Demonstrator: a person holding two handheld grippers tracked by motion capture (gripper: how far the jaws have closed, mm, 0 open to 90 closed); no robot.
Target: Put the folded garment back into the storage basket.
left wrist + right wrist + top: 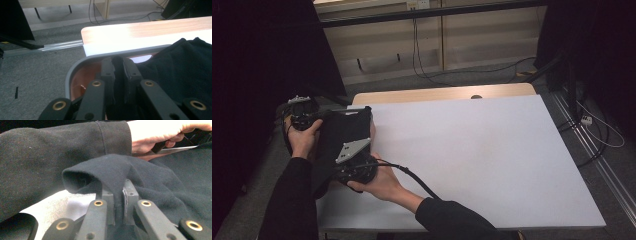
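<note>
You have a black cloth (343, 132) at the tabletop's (472, 150) left edge, partly over the rim. Left hand-held gripper (119, 72) is clamped on its far edge, right hand-held gripper (119, 195) pinches a near fold. It looks soft, limp, light, knit-matte; likely sags, so grip hems or corners.

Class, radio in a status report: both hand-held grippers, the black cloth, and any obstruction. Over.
Left hand-held gripper shut on black cloth. Right hand-held gripper shut on cloth fold. Cloth at left table edge. Nothing in the way.
</note>
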